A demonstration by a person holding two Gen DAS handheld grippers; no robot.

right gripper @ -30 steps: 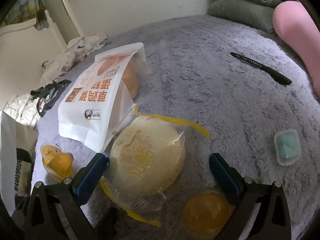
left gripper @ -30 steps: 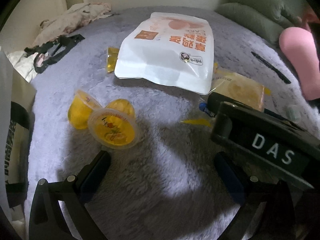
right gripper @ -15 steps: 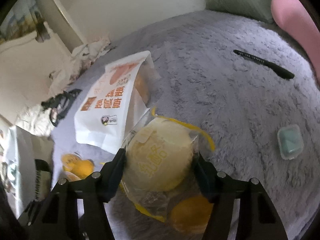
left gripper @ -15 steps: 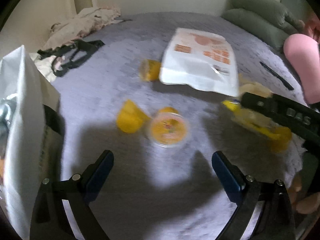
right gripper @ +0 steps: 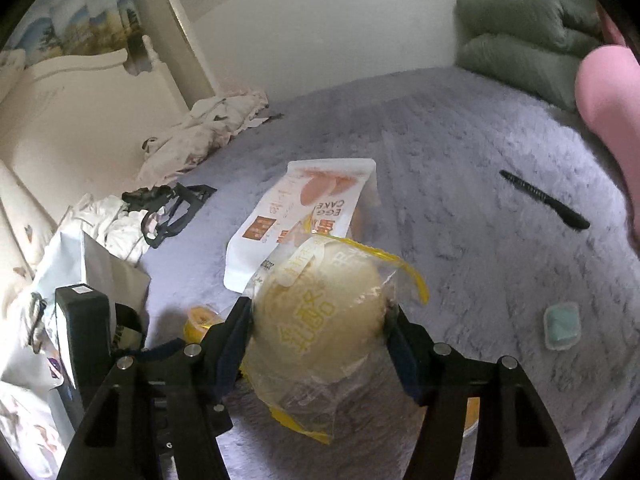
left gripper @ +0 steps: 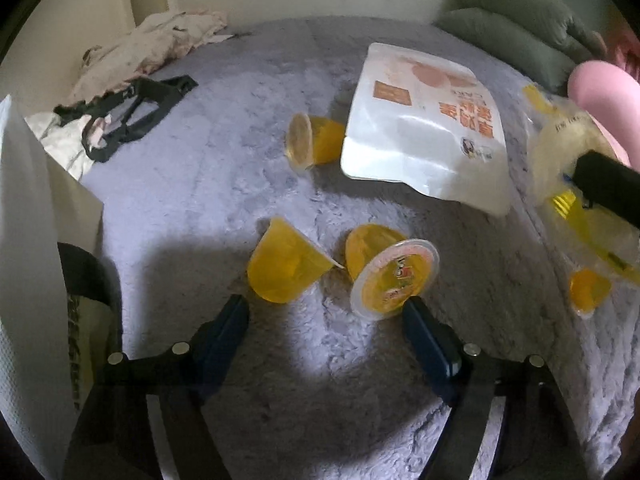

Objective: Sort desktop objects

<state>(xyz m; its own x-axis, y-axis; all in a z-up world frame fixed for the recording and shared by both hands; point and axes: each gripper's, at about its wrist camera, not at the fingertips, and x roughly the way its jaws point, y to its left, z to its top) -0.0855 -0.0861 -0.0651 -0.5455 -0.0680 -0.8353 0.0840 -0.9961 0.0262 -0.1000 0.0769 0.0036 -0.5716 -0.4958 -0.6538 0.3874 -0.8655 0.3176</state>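
Note:
In the right wrist view my right gripper (right gripper: 318,330) is shut on a round pale bun in a clear yellow-edged wrapper (right gripper: 320,320), held above the grey fluffy cover. The left wrist view shows that bun (left gripper: 560,152) at the far right. My left gripper (left gripper: 322,316) hovers low, its jaws closing with nothing pressed between them. Just ahead of its fingertips lie a tipped yellow jelly cup (left gripper: 286,266) and a lidded one (left gripper: 394,278), the latter beside the right finger (left gripper: 424,332). A third cup (left gripper: 316,142) rests against the white egg-cake bag (left gripper: 424,120).
A white paper bag (left gripper: 28,240) stands at the left edge. A black strap (left gripper: 132,116) and crumpled cloth lie behind it. A black pen (right gripper: 544,200) and a small teal box (right gripper: 562,326) sit to the right. Green pillows (right gripper: 516,28) and a pink cushion (right gripper: 608,92) border the far side.
My right gripper closed on the wrapped bun and lifted it off the cover. My left gripper swung left toward the jelly cups and its jaws narrowed.

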